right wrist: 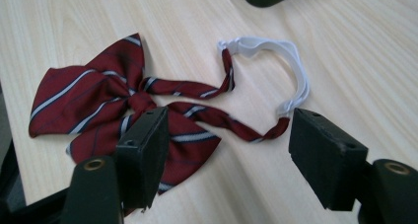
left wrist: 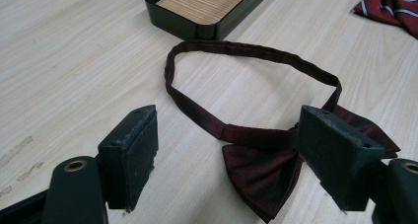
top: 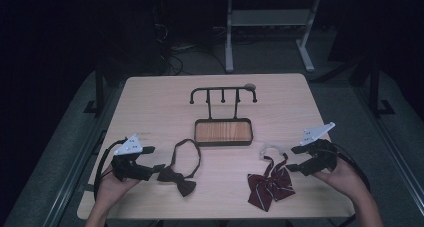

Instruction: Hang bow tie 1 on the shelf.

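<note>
A dark maroon bow tie (top: pixel 178 179) (left wrist: pixel 261 160) with a looped neck band lies flat on the table at front left. My left gripper (top: pixel 155 158) (left wrist: pixel 229 157) hovers just left of it, open, jaws either side of the bow's knot without touching. A red striped bow tie (top: pixel 270 183) (right wrist: pixel 113 110) with a white elastic strap (right wrist: pixel 291 71) lies at front right. My right gripper (top: pixel 295 159) (right wrist: pixel 229 157) is open beside it, with the tie's striped tails between the jaws.
A black hook rack (top: pixel 223 92) rises from a black tray with a wooden base (top: pixel 223 132) (left wrist: pixel 207 7) at the table's middle. The wooden tabletop (top: pixel 150 107) is bare around it. Dark floor and a white desk frame (top: pixel 270 22) lie beyond.
</note>
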The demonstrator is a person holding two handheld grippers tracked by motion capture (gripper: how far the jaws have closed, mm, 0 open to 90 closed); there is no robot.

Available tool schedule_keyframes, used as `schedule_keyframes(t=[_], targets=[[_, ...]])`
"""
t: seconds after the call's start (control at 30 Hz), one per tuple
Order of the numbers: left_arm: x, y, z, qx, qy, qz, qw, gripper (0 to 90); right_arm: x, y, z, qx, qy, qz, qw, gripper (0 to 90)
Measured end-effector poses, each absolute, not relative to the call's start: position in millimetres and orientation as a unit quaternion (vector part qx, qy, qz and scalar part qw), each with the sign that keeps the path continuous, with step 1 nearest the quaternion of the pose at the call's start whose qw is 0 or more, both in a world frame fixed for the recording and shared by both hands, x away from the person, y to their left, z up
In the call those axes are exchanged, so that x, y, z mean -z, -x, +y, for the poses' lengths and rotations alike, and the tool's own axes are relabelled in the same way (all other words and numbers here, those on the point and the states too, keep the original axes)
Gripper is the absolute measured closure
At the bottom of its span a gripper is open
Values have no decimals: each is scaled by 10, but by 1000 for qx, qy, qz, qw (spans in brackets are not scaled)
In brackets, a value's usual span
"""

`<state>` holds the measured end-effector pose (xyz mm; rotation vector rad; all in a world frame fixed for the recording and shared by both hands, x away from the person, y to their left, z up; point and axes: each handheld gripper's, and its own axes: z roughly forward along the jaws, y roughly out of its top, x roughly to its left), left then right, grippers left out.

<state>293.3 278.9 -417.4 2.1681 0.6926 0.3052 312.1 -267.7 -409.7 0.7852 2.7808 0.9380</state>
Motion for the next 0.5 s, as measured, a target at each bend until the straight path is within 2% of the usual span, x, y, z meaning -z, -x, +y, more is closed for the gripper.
schedule_keyframes(t=[0.5], targets=[[4172,-2934,2792,-121,-860,275,412,239,4136,-3446,-2550,-286,-250,925,25,385]])
